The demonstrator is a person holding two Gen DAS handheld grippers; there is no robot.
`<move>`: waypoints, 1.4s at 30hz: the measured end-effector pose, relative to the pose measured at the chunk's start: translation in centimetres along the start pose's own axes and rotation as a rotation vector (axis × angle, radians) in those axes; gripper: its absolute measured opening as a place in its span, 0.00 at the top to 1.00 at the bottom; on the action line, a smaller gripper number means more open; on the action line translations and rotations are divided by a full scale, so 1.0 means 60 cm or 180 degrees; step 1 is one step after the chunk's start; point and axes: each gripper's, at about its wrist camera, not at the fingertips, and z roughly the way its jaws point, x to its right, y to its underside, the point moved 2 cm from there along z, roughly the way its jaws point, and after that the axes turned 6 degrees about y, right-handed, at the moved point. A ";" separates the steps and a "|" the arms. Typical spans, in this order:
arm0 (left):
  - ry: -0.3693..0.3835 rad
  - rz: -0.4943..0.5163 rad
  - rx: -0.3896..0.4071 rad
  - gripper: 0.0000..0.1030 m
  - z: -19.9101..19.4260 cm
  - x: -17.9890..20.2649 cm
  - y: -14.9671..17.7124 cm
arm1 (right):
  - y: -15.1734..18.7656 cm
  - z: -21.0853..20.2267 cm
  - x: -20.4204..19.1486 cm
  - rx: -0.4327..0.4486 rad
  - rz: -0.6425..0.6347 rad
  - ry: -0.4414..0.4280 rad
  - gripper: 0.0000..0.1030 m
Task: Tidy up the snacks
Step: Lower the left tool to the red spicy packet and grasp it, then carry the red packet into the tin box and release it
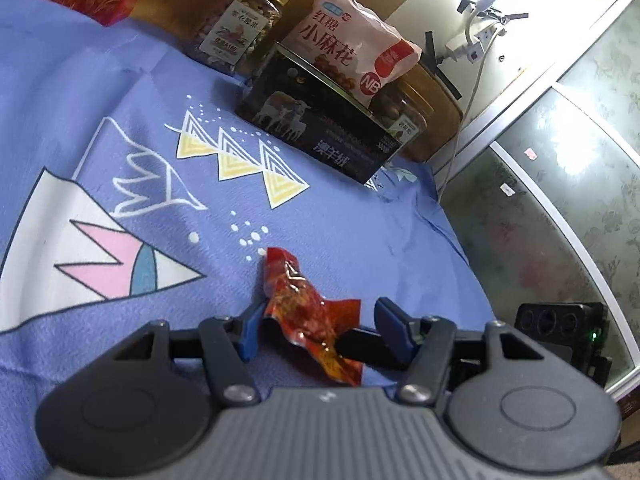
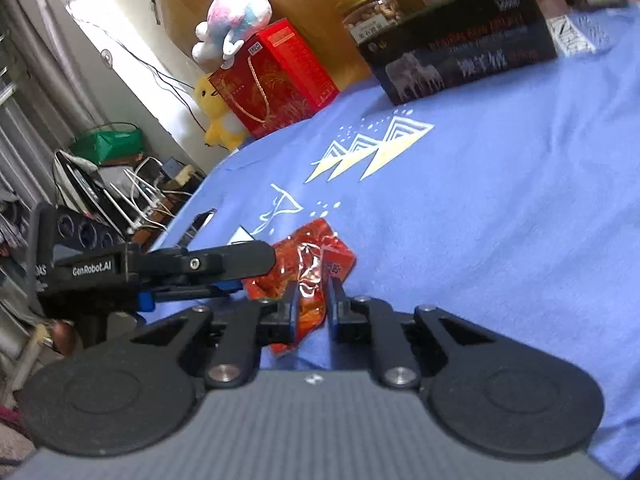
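A: Blue cloth [image 1: 120,92] w/ mountain print covers the surface; wood board behind. How many things?

B: One red snack packet [image 1: 310,312] near the front edge. At the back: one black box [image 1: 320,128], one pink snack bag [image 1: 352,48] leaning on top of it, two jars seen from the left wrist, a nut jar [image 1: 236,24] left of the box & a second jar [image 1: 400,110] behind its right end. One red gift box [image 2: 276,76], two plush toys by it.

A: Packet's direction?

B: Crumpled, lying flat; long axis runs diagonally, far-left to near-right in the left view.

A: Claws?

B: Left gripper [image 1: 316,322] about half open, straddling the packet; its left pad is touching or nearly so, right pad clear. Right gripper [image 2: 312,300] nearly closed, pinching the packet's near end.
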 end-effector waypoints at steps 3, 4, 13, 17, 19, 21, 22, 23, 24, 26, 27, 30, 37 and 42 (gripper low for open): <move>-0.0005 -0.0005 -0.0006 0.53 -0.001 0.001 0.003 | 0.001 -0.005 0.003 0.0043 0.0027 0.0035 0.84; -0.0011 -0.0027 -0.0035 0.67 0.002 0.000 0.004 | 0.001 -0.007 0.005 0.0054 0.0042 0.0045 0.84; 0.0038 -0.0179 -0.0108 0.82 0.018 -0.006 0.012 | -0.008 -0.015 0.007 0.0203 -0.0185 0.0351 0.97; 0.0005 -0.0108 -0.0103 0.83 0.016 0.003 0.016 | -0.002 -0.011 -0.003 0.0223 -0.0318 0.0447 0.97; 0.0016 -0.0032 -0.0086 0.83 0.013 0.011 0.014 | -0.003 -0.015 -0.007 0.0266 -0.0390 0.0477 0.97; 0.0037 0.0047 -0.0074 0.83 0.011 0.020 0.006 | -0.008 -0.022 -0.011 0.0340 -0.0431 0.0489 0.97; 0.0040 0.0096 -0.0076 0.83 0.011 0.026 -0.002 | -0.012 -0.025 -0.013 0.0375 -0.0454 0.0491 0.97; 0.0043 0.0157 -0.0083 0.83 0.013 0.032 -0.014 | -0.018 -0.028 -0.015 0.0416 -0.0489 0.0498 0.97; 0.0044 0.0207 -0.0089 0.83 0.017 0.038 -0.027 | -0.026 -0.030 -0.016 0.0460 -0.0529 0.0511 0.97; 0.0039 0.0325 -0.0094 0.83 0.028 0.052 -0.060 | -0.051 -0.032 -0.016 0.0561 -0.0602 0.0539 0.97; 0.0031 0.0393 -0.0086 0.83 0.035 0.060 -0.079 | -0.067 -0.032 -0.015 0.0613 -0.0625 0.0550 0.97; -0.0026 0.0653 -0.0021 0.82 0.061 0.085 -0.147 | -0.127 -0.026 -0.005 0.0786 -0.0672 0.0570 0.97; -0.0295 0.0893 0.0071 0.78 0.153 0.091 -0.309 | -0.278 0.033 0.042 0.1118 -0.0617 0.0648 0.97; -0.0673 0.0957 0.0043 0.74 0.228 0.054 -0.373 | -0.339 0.100 0.089 0.1094 -0.0554 0.0784 0.97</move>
